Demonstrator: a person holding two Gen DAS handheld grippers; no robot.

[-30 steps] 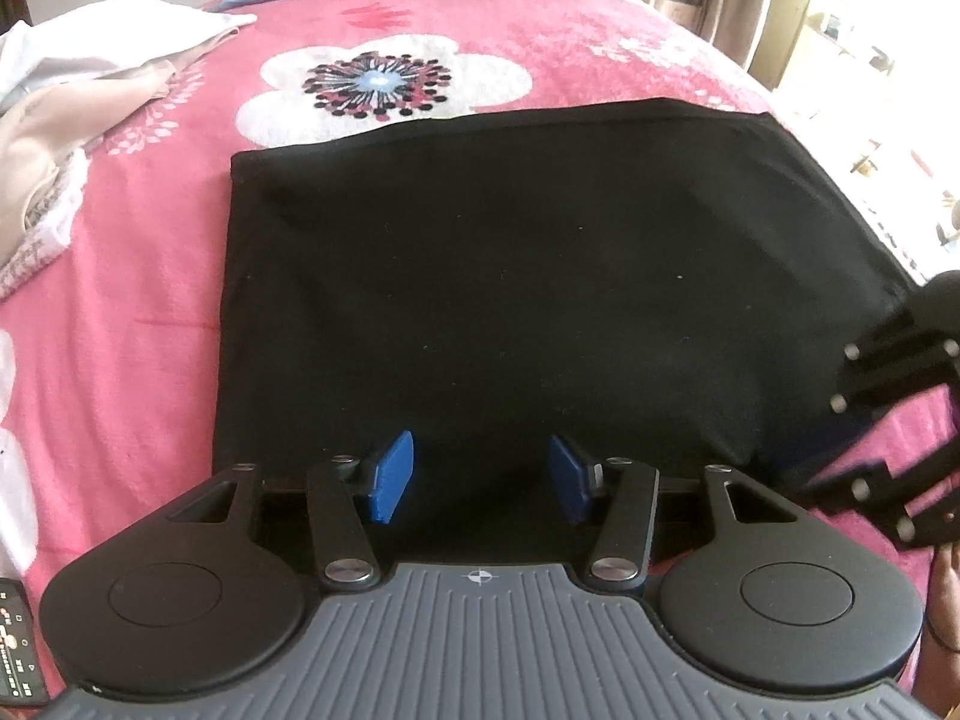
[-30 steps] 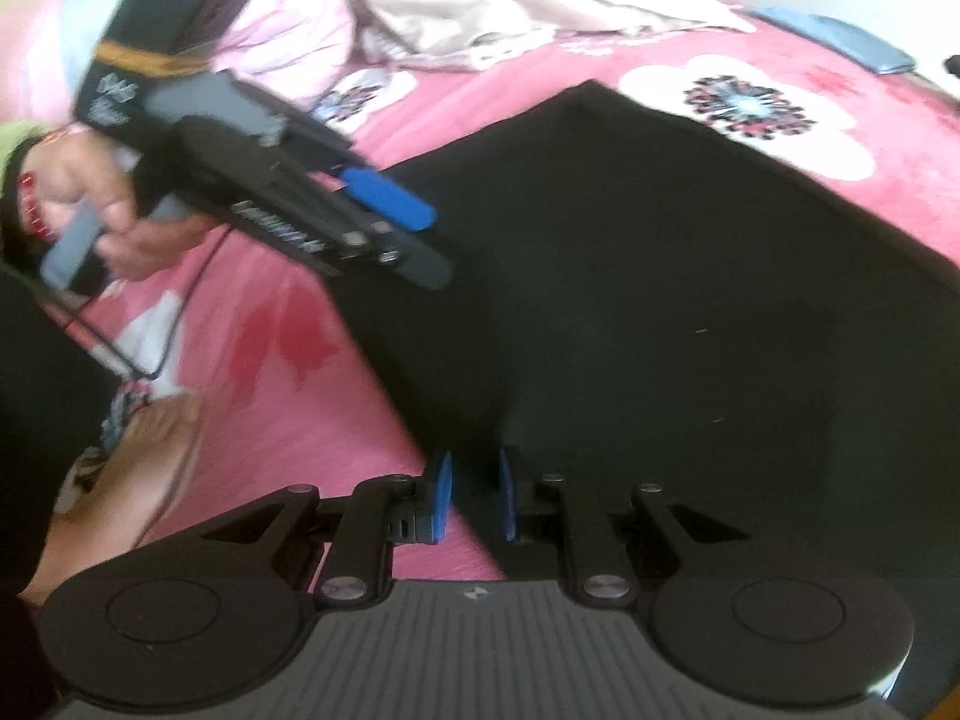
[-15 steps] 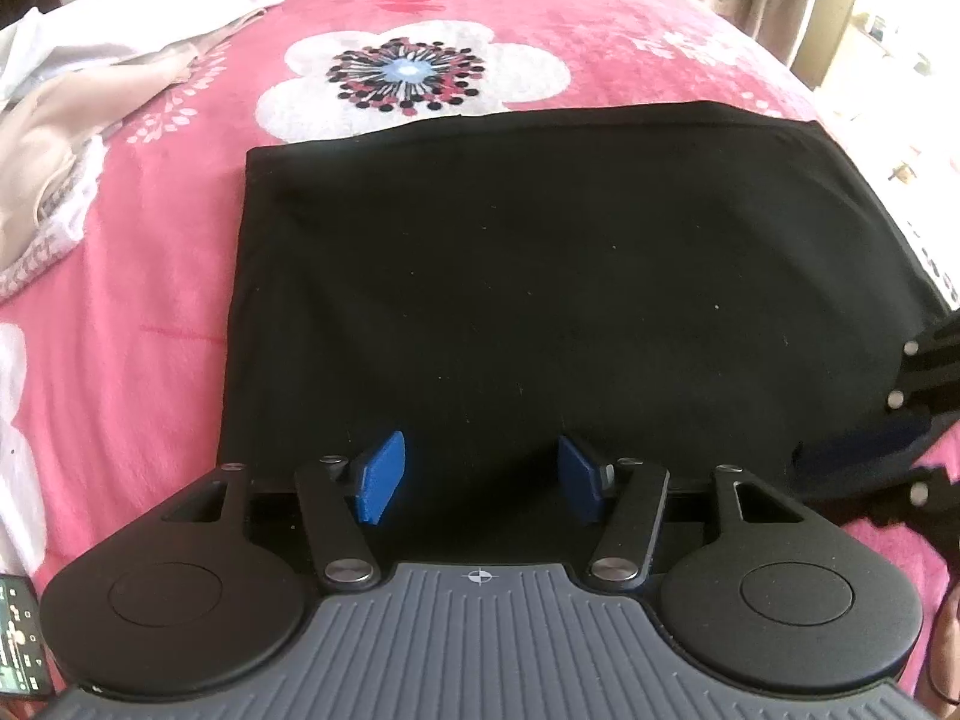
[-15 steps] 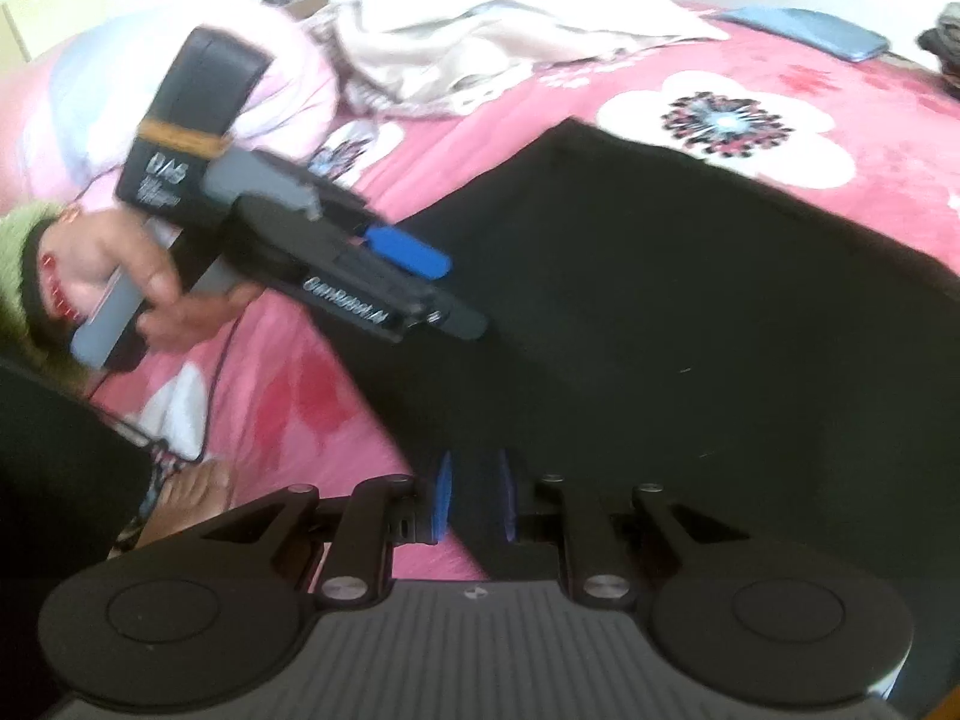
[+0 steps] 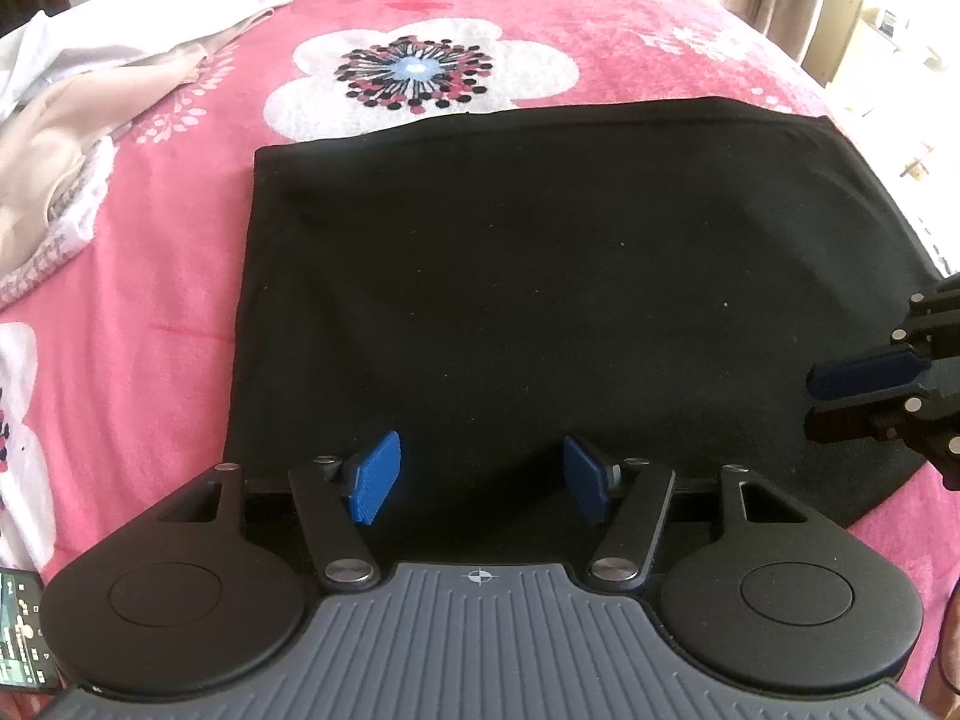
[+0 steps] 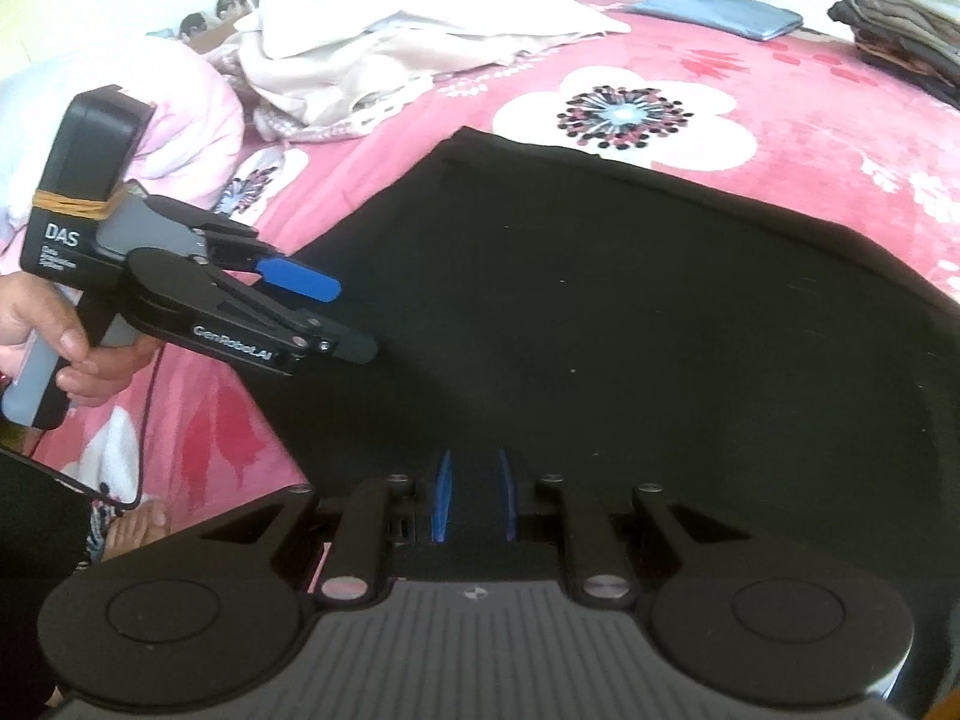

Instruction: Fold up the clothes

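A black garment (image 5: 540, 276) lies folded flat in a wide rectangle on the pink flowered blanket (image 5: 150, 312). My left gripper (image 5: 480, 477) hovers open over its near edge, with nothing between the blue pads. The right wrist view shows it (image 6: 351, 321) held by a hand (image 6: 72, 354) above the garment's (image 6: 630, 312) left side. My right gripper (image 6: 474, 495) has its pads close together, with black cloth from the near edge between them. From the left wrist view it (image 5: 870, 396) sits at the garment's near right corner.
A heap of white and beige clothes (image 5: 78, 120) (image 6: 390, 60) lies at the far left. A folded blue item (image 6: 720, 15) and a stack of dark folded clothes (image 6: 900, 30) sit at the bed's far end. A phone (image 5: 18, 630) lies near left, and a foot (image 6: 135, 525) is nearby.
Both grippers have shifted slightly along the garment's near edge. The right one has slid towards the right border of the left wrist view. The garment lies as before.
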